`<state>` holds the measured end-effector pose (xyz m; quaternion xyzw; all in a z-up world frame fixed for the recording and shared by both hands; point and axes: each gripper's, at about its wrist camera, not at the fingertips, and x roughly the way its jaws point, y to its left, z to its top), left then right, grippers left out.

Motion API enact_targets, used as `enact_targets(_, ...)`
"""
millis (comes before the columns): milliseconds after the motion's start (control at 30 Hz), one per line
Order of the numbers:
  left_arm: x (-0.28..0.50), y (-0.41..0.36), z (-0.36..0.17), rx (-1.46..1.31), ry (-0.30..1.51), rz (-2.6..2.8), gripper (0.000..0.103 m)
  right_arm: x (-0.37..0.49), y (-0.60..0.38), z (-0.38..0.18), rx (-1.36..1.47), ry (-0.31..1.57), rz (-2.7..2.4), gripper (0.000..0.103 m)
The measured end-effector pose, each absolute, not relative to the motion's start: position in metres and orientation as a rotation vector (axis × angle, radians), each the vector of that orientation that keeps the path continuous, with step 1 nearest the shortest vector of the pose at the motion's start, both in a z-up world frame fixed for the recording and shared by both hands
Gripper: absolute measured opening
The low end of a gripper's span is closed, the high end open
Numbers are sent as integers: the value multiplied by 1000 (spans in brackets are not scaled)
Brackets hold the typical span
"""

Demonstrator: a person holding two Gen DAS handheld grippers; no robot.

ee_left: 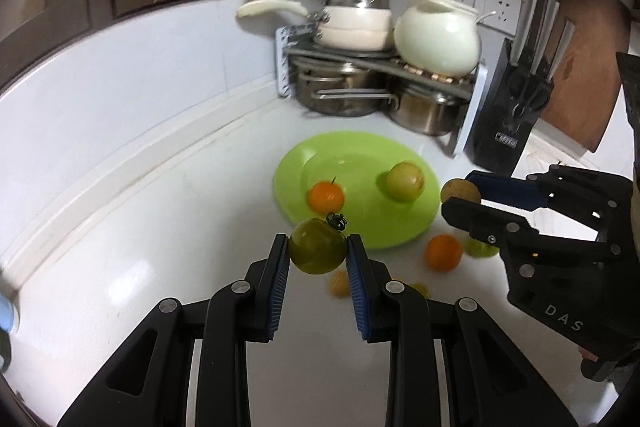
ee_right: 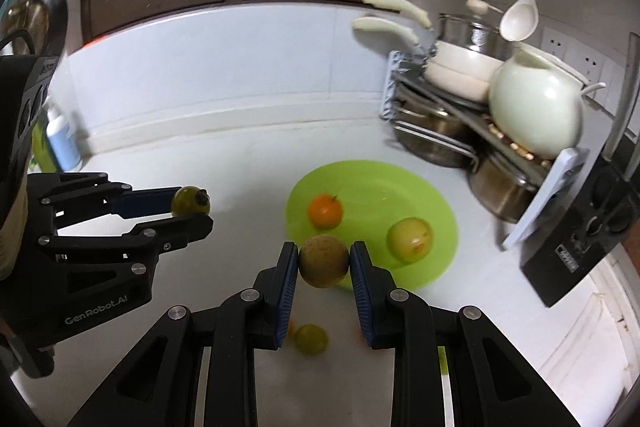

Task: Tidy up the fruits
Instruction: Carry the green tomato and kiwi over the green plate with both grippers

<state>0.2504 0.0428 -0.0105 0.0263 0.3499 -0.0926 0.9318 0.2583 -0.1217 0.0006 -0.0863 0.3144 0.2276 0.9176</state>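
two grippers are each carrying a fruit toward a green plate (ee_left: 420,223) on a white kitchen bench (ee_left: 160,219), so the step in hand looks like the carry between picking up and setting down. the left gripper (ee_left: 318,247) has its fingers closed on a green tomato (ee_left: 317,246) with a dark stalk on top, held clear above the bench just in front of the plate's near rim. the right gripper (ee_right: 324,261) has its fingers closed on a brownish round fruit (ee_right: 324,261) with a speckled skin, held over the plate's near edge.

already on the plate are an orange fruit (ee_left: 326,195) with a short stalk and a yellow-green fruit (ee_left: 405,182) with a reddish blotch, well apart from each other. more fruits lie loose on the bench near the plate: an orange one (ee_left: 443,251) just off the rim, and a few small yellow and green ones partly hidden behind the fingers.

the next move likely calls for bringing each fruit over a bare part of the plate, lowering it and opening the fingers gently, since round fruit may roll off the shallow rim or knock the ones already there. both held fruits look smooth, firm and small enough to sit fully between the pads.

behind the plate stands a rack of pots (ee_left: 360,83), with a knife block (ee_left: 516,107) beside it.
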Motion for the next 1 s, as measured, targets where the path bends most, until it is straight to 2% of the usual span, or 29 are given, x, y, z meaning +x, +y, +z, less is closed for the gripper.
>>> enact_targets(500,307,12,3,53,723,-242,29,317,-141,4,-153,689,435,28)
enact_targets(1000,393,9,-32,69,854,-265,29,401,-144,-28,-134,825,403,28)
